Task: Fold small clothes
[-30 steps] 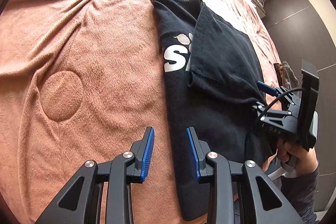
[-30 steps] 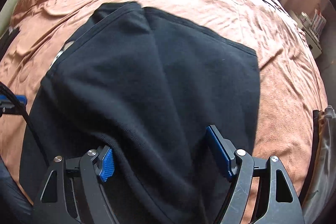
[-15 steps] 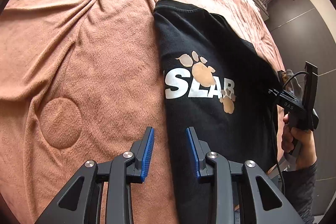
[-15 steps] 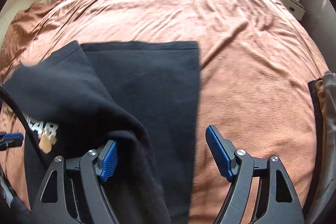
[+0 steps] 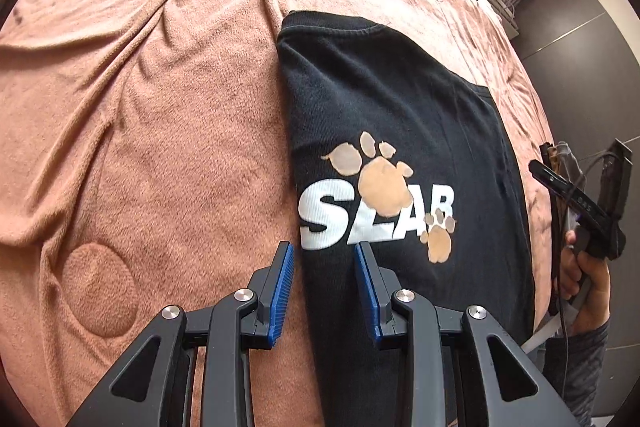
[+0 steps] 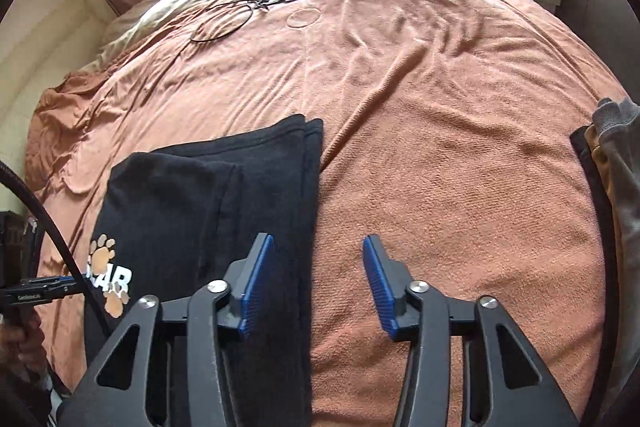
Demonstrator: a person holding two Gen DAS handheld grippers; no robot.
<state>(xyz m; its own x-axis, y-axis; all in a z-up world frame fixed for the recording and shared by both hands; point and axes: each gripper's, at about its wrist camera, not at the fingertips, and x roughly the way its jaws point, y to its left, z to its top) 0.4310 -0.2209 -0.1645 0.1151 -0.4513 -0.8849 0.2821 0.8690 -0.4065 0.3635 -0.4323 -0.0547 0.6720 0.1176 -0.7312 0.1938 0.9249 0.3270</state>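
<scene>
So the black T-shirt (image 5: 400, 131) lies flat; its left edge runs under the half-open, empty left gripper (image 5: 324, 291), while the right gripper (image 6: 316, 287), just narrowed, grips nothing at its right edge.

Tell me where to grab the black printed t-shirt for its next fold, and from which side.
Probably best to take the black printed t-shirt by its far hem corners, coming from the far end towards the person. It lies flat on the brown terry blanket as a long narrow strip with sides already folded in, so pinching both layers at that short edge should let it fold over lengthwise.
</scene>
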